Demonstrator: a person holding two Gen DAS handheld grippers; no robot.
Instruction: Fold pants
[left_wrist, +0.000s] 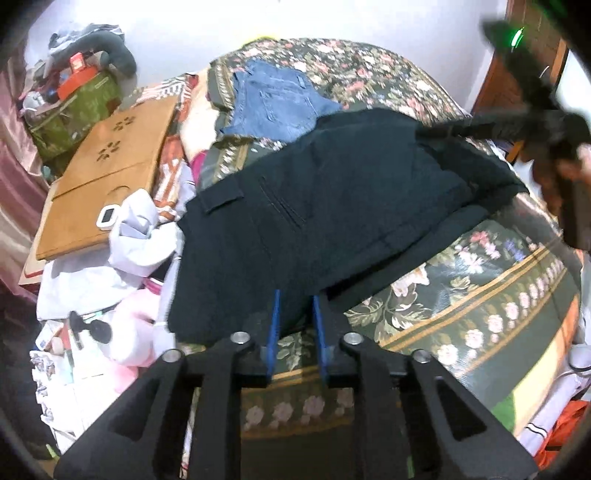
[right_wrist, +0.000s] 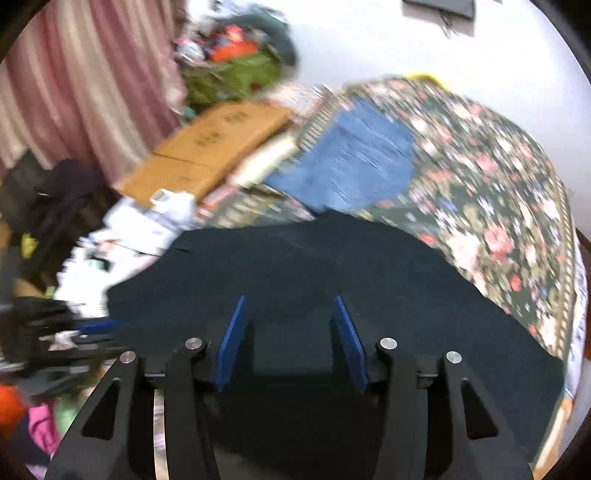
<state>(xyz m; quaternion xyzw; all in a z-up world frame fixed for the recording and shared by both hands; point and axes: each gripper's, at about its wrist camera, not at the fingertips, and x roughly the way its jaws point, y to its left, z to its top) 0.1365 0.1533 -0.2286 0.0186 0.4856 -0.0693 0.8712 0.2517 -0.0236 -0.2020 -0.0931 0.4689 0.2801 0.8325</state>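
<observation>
Black pants (left_wrist: 332, 206) lie spread across a floral bedspread (left_wrist: 480, 295), with a back pocket slit facing up. My left gripper (left_wrist: 295, 295) hovers at their near edge. Its blue pads stand a narrow gap apart, with the cloth edge and the bedspread showing between them, and nothing is pinched. In the right wrist view the same pants (right_wrist: 332, 277) fill the lower middle. My right gripper (right_wrist: 290, 299) hangs open over them, with its pads wide apart and nothing between them. That view is blurred. A person's hand (left_wrist: 569, 173) shows at the pants' far right end.
Folded blue jeans (left_wrist: 273, 99) (right_wrist: 351, 158) lie further back on the bed. To the left are a wooden board (left_wrist: 110, 177), crumpled white clothes (left_wrist: 129, 240) and a green bag (left_wrist: 74, 110) with clutter. A pink curtain (right_wrist: 92, 92) hangs at the left.
</observation>
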